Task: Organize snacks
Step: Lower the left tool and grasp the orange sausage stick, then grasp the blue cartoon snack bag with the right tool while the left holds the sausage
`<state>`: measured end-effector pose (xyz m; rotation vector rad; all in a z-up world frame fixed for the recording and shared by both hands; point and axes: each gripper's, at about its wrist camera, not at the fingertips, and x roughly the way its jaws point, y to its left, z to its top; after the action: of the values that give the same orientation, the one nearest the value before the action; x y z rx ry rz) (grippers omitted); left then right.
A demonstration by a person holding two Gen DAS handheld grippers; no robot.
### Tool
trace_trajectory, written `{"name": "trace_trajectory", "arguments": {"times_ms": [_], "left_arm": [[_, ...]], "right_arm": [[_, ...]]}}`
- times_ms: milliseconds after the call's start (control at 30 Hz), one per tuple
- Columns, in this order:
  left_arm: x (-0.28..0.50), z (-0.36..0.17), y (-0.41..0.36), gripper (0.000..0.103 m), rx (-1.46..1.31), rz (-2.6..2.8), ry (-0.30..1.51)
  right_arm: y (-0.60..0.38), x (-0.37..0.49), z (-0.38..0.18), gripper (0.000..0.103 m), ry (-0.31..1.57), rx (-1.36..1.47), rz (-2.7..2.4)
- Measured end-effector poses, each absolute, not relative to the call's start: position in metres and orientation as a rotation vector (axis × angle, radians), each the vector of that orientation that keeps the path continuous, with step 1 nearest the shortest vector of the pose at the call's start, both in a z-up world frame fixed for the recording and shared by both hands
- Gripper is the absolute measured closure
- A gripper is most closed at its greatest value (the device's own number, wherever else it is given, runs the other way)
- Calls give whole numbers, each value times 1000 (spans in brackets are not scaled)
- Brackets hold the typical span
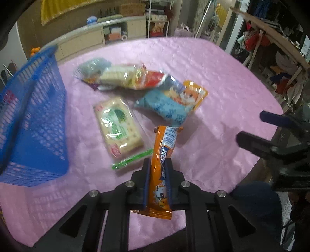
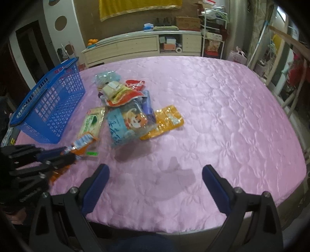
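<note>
here, in the left wrist view, the left gripper (image 1: 158, 166) is clamped on the orange snack stick (image 1: 161, 168), lifted off the pink table (image 1: 222, 81), likely bound for the blue basket (image 1: 34, 120) at its left. in the right wrist view, the right gripper (image 2: 155, 174) hangs wide apart and empty near the table's front edge, leaving the snack pile (image 2: 126, 108) beside the basket reachable.

This is a lived-in home, likely a bedroom or cluttered family room. A bed covered in a pink quilted spread (image 2: 213, 116) fills the middle. At twelve o'clock stands a low cream cabinet (image 2: 135, 46) with open shelves of boxes, oranges (image 2: 92, 41) on top and a yellow cloth (image 2: 139, 6) hung above. At two o'clock, clothes (image 1: 255, 39) hang from a wooden frame.
</note>
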<state>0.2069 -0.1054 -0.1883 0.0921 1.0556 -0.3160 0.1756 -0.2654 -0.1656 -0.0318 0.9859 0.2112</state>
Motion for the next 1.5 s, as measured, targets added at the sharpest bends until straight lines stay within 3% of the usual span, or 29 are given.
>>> {"name": "trace_trajectory", "arguments": {"times_ms": [333,800,867,900,1067,1500], "left_arm": [[220,-166,-83,90,105,-172,928],[249,-192,-85,90,114,-134,958],[250,-194,-87,90,134,-135,955],[251,-195,-87,90,142,-135,955],[250,-196,-88,90,143,-136,956],[220,-161,-91,90,118,-150,921]], "right_arm": [[-224,210,-174,5,954,-171,311],[-191,255,-209,5,1003,-356,358],[-187,260,-215,8,1020,-389,365],[-186,260,-218,20,1024,-401,367],[-186,256,-219,31,1018,-408,388],[-203,210,-163,33,962,-336,366]]}}
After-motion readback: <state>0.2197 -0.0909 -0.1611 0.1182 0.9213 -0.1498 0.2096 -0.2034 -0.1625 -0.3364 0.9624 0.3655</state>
